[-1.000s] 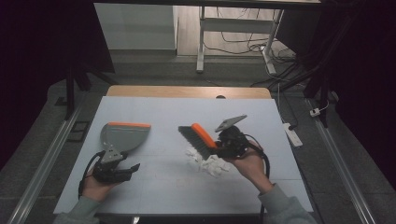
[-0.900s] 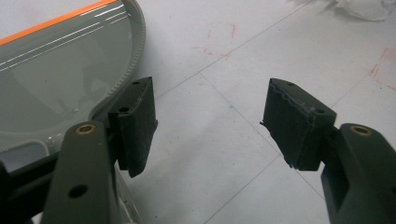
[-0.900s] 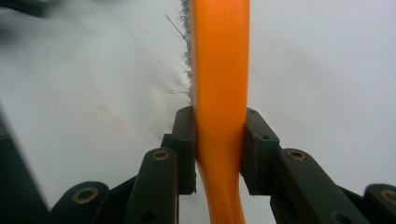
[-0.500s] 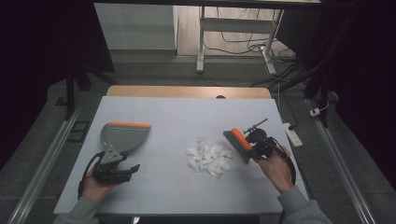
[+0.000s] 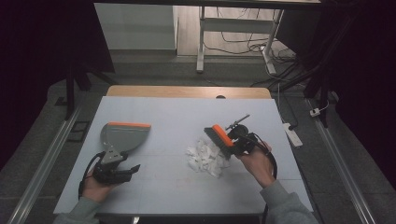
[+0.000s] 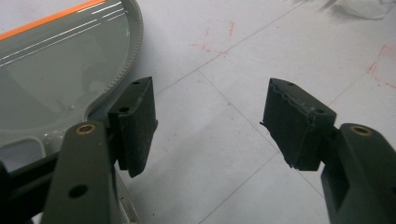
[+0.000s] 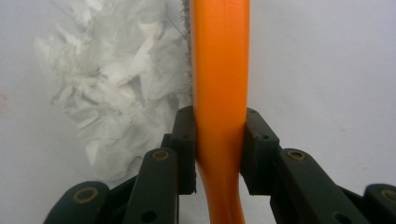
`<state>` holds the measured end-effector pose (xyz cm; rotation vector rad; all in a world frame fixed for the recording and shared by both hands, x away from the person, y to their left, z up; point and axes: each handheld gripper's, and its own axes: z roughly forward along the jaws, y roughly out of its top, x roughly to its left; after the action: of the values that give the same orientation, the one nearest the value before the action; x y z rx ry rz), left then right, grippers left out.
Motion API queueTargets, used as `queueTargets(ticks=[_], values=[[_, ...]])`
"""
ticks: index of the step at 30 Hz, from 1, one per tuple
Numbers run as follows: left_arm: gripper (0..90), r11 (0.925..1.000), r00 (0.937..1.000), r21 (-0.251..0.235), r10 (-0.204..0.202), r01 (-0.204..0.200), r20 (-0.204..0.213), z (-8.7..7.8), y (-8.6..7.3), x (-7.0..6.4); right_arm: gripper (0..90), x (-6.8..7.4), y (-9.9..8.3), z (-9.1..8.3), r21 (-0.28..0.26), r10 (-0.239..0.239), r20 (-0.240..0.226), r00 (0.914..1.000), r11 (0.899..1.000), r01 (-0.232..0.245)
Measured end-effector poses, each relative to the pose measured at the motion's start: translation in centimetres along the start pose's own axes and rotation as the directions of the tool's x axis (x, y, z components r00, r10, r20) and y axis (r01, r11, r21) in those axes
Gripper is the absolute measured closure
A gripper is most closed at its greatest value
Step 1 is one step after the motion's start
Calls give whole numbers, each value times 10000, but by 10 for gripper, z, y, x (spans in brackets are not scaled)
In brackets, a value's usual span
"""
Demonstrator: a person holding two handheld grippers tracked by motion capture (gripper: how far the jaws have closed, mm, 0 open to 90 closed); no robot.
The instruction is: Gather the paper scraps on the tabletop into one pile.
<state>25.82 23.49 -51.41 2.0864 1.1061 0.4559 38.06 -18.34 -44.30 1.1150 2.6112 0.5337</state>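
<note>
One dustpan, grey with an orange lip, lies flat at the table's 9 o'clock side; the left gripper sits just at its handle end with jaws wide apart, gripping nothing. One orange-backed hand brush is clamped between the closed jaws of the right gripper. Its bristles meet the 3 o'clock edge of one pile of torn white paper scraps near table centre.
</note>
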Motion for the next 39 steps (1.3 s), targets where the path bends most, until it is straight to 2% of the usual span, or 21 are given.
queueTargets(ticks=[7, 12, 18, 24, 33, 39], values=[[355, 10000, 10000, 73, 23, -23, -46, 2, 1, 0, 699, -25, -20, -17, -844, 736, -97, 9972, 9937, -741], [355, 10000, 10000, 75, 18, -17, -95, 1, 1, -2, 700, -33, -36, -26, -1357, 992, -331, 9945, 9854, -1028], [355, 10000, 9999, 79, 24, -23, -139, 2, 2, -2, 699, -33, -47, -33, -1921, 747, -612, 9953, 9777, -852], [355, 10000, 9998, 14, -72, 72, -158, 1, 4, -3, 699, -34, -53, -34, -2244, 535, -740, 9958, 9721, -689], [354, 10000, 9998, 8, -56, 56, -182, 5, 8, -3, 699, -46, -79, -30, -2543, 384, -559, 9977, 9657, -514], [354, 10000, 9999, -2, -41, 41, -105, 7, 9, -2, 699, -53, -102, -32, -3036, 548, -380, 9978, 9507, -637]])
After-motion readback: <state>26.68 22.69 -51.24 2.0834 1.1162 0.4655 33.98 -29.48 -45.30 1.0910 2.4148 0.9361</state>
